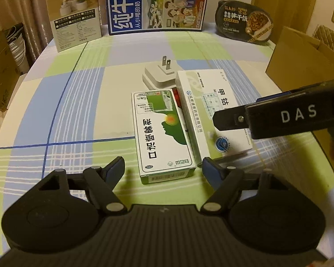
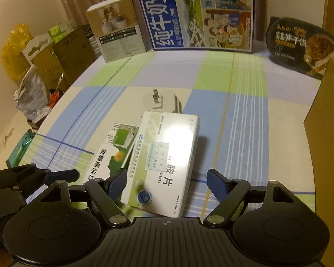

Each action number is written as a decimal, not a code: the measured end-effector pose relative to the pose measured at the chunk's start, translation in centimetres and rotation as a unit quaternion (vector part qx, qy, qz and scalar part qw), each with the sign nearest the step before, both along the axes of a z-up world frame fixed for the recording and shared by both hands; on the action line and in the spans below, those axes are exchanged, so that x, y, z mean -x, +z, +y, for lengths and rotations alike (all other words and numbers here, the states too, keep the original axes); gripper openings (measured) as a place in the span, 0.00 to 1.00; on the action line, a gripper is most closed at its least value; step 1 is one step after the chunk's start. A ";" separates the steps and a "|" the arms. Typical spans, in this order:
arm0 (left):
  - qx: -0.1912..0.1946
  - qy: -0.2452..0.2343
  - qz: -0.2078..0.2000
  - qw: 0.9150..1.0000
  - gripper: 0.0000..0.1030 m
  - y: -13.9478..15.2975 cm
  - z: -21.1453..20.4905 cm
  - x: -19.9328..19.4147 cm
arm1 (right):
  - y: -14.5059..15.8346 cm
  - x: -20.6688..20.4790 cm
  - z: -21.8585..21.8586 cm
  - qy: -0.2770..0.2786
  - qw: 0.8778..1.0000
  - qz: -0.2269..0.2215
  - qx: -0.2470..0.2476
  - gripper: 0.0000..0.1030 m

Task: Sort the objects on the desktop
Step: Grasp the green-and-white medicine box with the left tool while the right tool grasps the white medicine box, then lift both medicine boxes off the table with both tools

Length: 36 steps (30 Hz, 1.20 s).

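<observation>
A green-and-white medicine box [image 1: 164, 133] lies lengthwise on the checked tablecloth. Its near end sits between the fingertips of my left gripper [image 1: 163, 170], which is open, with a gap on each side. A white medicine box [image 2: 167, 155] lies just right of it. My right gripper [image 2: 168, 184] straddles its near end, open: the left pad is at the box's edge and the right pad stands clear. In the left wrist view, one right-gripper finger [image 1: 229, 120] hangs over the white box [image 1: 209, 111]. A white plug adapter [image 1: 160, 75] rests behind both boxes, prongs up.
At the table's back stand a beige product box [image 1: 75, 15], a large blue milk carton [image 1: 155, 4] and a black instant-rice bowl [image 1: 245, 22]. An open cardboard box [image 1: 305, 62] stands at the right. Cartons and bags sit beyond the table's left edge [image 2: 55, 115].
</observation>
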<state>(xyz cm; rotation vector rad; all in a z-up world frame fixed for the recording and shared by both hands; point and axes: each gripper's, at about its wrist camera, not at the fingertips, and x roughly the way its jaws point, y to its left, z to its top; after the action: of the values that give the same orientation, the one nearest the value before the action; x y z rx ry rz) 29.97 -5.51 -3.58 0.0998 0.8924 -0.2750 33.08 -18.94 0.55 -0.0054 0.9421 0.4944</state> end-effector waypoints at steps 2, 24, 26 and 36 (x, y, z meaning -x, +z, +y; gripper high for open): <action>-0.004 0.001 0.003 1.000 0.67 -0.2 -0.1 -0.2 | -0.1 0.0 0.1 0.005 1.000 0.003 -0.003 0.75; -0.022 0.011 0.002 1.000 0.50 -0.8 0.5 -0.4 | -2.2 -0.6 1.6 0.014 1.000 0.021 0.000 0.70; -0.025 0.010 0.002 1.000 0.51 -0.8 0.5 -0.4 | -2.2 -0.7 1.5 0.013 1.000 0.022 0.001 0.69; -0.033 0.009 -0.002 0.999 0.52 -1.0 0.4 -0.4 | -1.1 -0.4 0.4 0.010 1.000 0.004 0.010 0.32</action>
<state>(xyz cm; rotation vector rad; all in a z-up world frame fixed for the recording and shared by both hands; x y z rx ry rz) 30.41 -5.12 -4.55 0.1525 0.8989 -0.2278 33.43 -18.56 -0.54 -0.0307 0.9560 0.5038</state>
